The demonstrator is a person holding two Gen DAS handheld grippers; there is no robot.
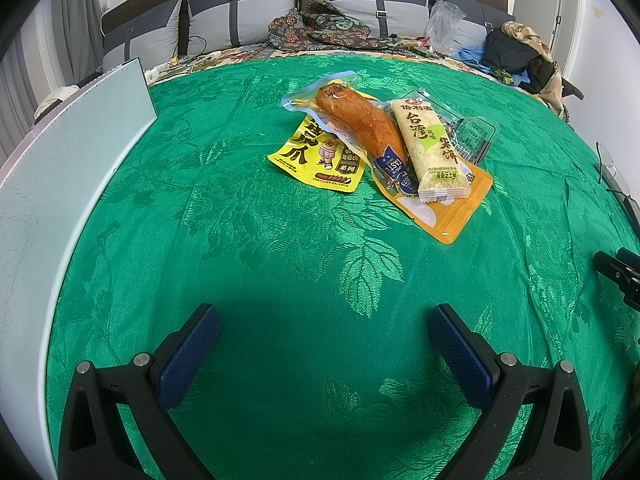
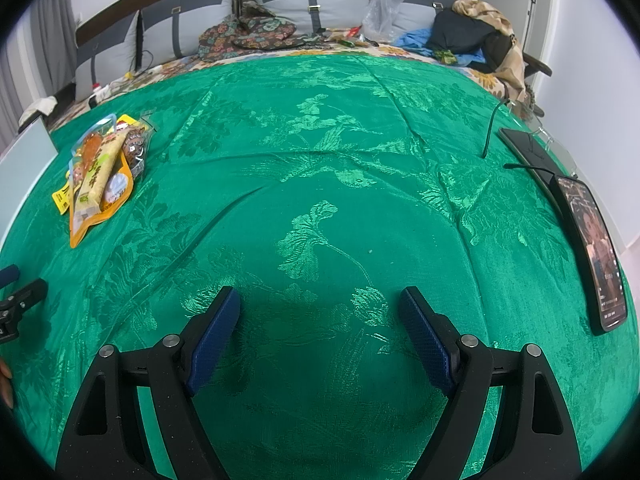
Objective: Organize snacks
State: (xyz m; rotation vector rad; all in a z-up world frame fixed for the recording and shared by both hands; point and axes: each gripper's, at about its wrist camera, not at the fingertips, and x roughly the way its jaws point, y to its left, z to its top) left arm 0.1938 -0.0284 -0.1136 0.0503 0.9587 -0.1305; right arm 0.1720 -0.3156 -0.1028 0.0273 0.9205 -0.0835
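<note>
A pile of snack packets lies on the green cloth. It holds a yellow packet, a clear pouch with an orange sausage, a pale rice cracker bar, an orange pouch underneath and a clear wrapper. My left gripper is open and empty, well short of the pile. My right gripper is open and empty over bare cloth. The pile shows far left in the right wrist view.
A white bin wall stands at the left. A phone and a dark device with cables lie at the right edge of the cloth. Pillows, clothes and a plastic bag sit at the back.
</note>
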